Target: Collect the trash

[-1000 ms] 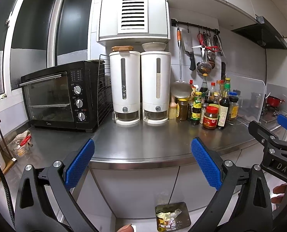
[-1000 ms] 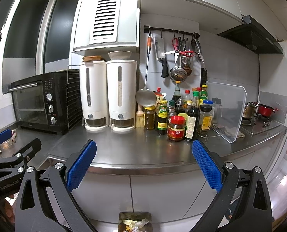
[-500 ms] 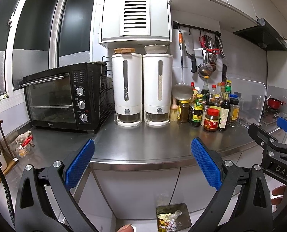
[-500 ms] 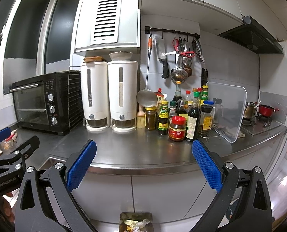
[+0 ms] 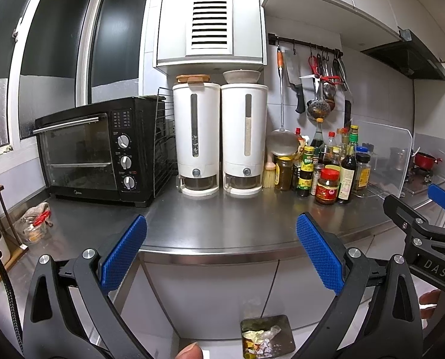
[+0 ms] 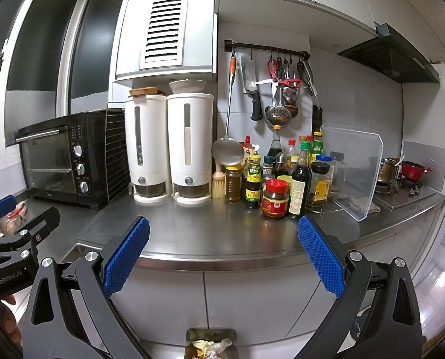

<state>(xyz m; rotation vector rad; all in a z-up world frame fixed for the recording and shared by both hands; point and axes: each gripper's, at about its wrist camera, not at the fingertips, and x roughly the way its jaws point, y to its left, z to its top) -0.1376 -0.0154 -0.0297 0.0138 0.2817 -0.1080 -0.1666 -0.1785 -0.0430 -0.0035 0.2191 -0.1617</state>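
Note:
A small square bin [image 5: 267,338] on the floor below the counter holds crumpled wrappers; it also shows at the bottom of the right wrist view [image 6: 211,344]. My left gripper [image 5: 221,251] is open and empty, held in front of the steel counter [image 5: 222,224]. My right gripper [image 6: 222,252] is open and empty at the same height. Each gripper shows at the edge of the other's view. No loose trash shows on the counter's middle.
A black toaster oven [image 5: 99,152] stands at the left, two white dispensers [image 5: 219,137] in the middle, several sauce bottles and jars [image 6: 285,179] at the right. A clear splash guard [image 6: 354,170] and stove lie further right. A glass container with red item [image 5: 33,224] sits far left.
Both views have tilted slightly downward or drawn a little nearer the counter; objects sit marginally higher and larger. Both grippers stay open and empty.

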